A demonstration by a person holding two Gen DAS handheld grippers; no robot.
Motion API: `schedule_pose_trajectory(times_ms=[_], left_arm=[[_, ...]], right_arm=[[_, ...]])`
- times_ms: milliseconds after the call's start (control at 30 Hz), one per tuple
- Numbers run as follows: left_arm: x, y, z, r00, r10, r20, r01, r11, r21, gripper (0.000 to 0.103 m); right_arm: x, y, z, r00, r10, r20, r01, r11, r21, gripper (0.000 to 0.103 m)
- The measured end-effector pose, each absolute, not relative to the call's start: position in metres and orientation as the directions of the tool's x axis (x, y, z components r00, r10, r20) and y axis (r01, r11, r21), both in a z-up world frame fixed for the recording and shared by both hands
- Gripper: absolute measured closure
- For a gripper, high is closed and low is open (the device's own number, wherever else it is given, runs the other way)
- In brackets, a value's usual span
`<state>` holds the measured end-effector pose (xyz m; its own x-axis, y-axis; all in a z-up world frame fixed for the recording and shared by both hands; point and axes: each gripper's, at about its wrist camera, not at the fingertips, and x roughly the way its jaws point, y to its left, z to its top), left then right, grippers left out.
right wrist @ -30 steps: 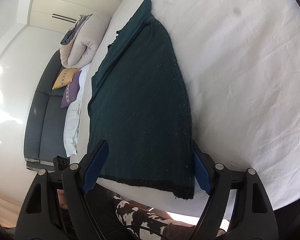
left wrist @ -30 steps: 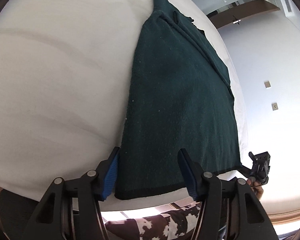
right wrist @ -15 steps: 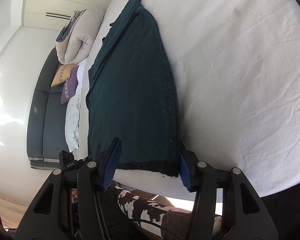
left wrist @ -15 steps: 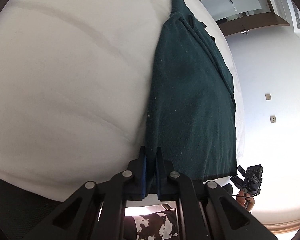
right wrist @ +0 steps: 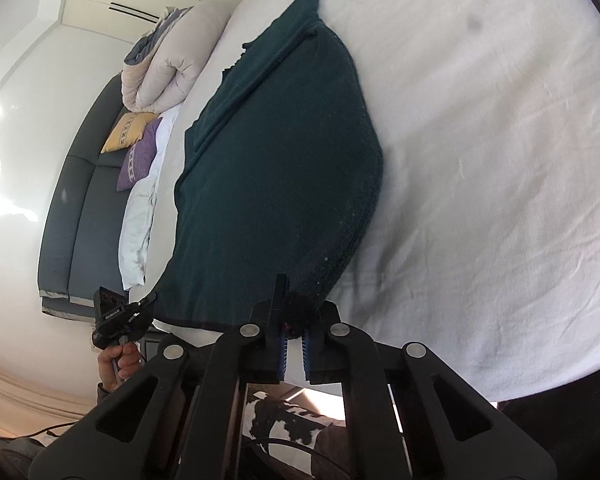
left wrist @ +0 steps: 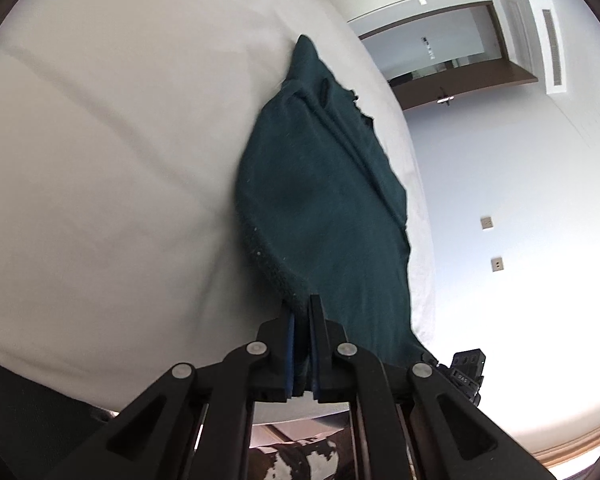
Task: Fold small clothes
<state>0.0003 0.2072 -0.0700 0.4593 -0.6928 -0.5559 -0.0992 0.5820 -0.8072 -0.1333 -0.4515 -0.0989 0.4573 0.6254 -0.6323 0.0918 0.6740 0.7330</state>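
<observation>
A dark green knit garment (left wrist: 324, 208) lies lengthwise on a white bed (left wrist: 100, 160), its near hem raised off the sheet. My left gripper (left wrist: 302, 312) is shut on the hem's left corner, cloth pinched between its blue pads. In the right wrist view the same garment (right wrist: 276, 168) bulges upward from the sheet (right wrist: 480, 160). My right gripper (right wrist: 296, 312) is shut on the hem's right corner, a bunch of dark fabric squeezed between the fingers. The far end of the garment still rests on the bed.
A rolled beige duvet (right wrist: 172, 60), a yellow cushion (right wrist: 128, 132) and a purple cushion (right wrist: 138, 160) sit on a dark sofa (right wrist: 76, 208) beside the bed. A hand (right wrist: 118, 360) holds the other gripper's handle. A doorway (left wrist: 448, 56) lies beyond the bed.
Both grippers went from open around the hem corners to shut on them. The near hem has lifted off the sheet and the garment now bows upward.
</observation>
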Motion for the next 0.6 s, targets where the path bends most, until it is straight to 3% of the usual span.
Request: schedule_pose_trajectory(times_ms=[233,600], left_arm=[[0.037,0.211,-0.029,0.537,-0.726,-0.429,-0.027,0.494,-0.869,0.098],[0.148,0.203,0.007,0.594,-0.691,-0.412,0.016,0.522,-0.853,0.098]], right_arm=[[-0.094,-0.455,-0.057,0.528,0.654,-0.542,0.034,0.622,0.783,0.099],[0.034,-0.460,-0.016,0.590,0.622,-0.515,0.011,0.631,0.775,0.099]])
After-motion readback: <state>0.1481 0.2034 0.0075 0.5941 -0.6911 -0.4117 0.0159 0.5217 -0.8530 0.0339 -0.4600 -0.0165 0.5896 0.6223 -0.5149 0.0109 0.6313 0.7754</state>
